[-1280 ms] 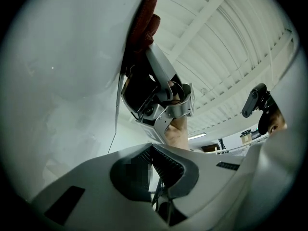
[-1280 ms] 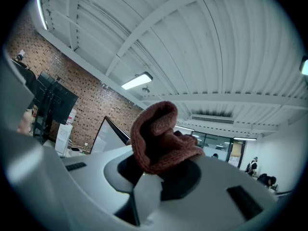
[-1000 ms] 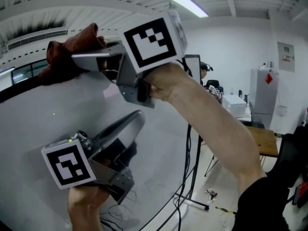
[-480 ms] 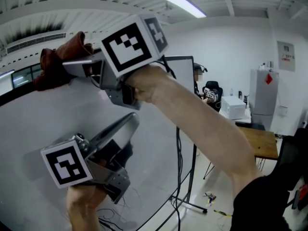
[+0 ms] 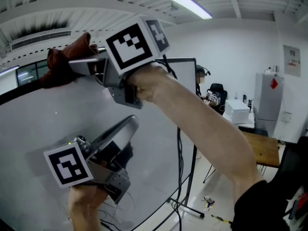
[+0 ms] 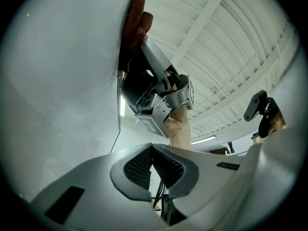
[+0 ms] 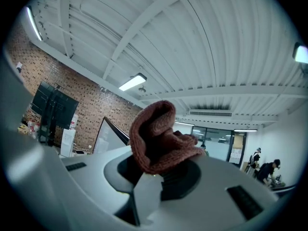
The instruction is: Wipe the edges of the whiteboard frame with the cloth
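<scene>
1. Two tongs show in the head view. My right tongs point(image 5: 79, 64) are raised to the top edge of the whiteboard point(image 5: 43, 129), with the reddish-brown cloth point(image 5: 62, 61) bunched against its frame point(image 5: 19, 91). My left tongs point(image 5: 129, 125) sit lower, in front of the board's face.
2. Only the left gripper view shows my left tongs point(image 6: 151, 152) pressed together with nothing between them. Above them, the cloth point(image 6: 137, 16) lies along the board's edge at the tip of the right tongs point(image 6: 143, 40).
3. Only the right gripper view shows my right tongs point(image 7: 156, 174) clamped on the cloth point(image 7: 156, 136), which bulges above the jaws. A brick wall point(image 7: 43, 76) stands beyond.
</scene>
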Motion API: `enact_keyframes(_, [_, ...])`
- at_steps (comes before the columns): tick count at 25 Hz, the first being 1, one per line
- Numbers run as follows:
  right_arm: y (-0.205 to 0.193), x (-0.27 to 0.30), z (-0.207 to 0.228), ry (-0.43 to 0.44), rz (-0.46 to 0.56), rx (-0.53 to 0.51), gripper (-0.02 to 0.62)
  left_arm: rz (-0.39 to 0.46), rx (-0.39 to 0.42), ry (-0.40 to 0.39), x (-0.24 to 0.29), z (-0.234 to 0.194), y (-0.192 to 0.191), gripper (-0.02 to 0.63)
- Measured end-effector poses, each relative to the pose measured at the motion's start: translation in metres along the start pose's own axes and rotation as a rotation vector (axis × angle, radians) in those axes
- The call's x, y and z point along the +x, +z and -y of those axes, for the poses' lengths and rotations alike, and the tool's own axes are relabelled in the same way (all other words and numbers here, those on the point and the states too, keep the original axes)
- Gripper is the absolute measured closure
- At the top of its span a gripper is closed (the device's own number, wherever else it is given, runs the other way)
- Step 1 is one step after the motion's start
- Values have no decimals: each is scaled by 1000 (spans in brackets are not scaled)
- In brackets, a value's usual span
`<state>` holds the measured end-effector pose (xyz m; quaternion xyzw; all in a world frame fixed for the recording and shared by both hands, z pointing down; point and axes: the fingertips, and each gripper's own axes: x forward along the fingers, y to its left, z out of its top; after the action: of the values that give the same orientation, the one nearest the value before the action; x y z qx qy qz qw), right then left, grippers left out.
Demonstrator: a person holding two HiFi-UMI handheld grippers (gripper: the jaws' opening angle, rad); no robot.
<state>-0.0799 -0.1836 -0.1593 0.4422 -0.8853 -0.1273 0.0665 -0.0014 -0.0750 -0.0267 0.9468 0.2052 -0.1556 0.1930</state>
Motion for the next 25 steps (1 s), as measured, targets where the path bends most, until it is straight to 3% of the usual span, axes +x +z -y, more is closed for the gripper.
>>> enact_keyframes(9, [-1, 0, 5, 16, 19, -18, 518, -16, -31, -22, 10, -17, -13, 609])
enact_keyframes(25, [-4, -1, 9, -62, -18, -44, 518, -18, -66, -213, 20, -4, -13, 609])
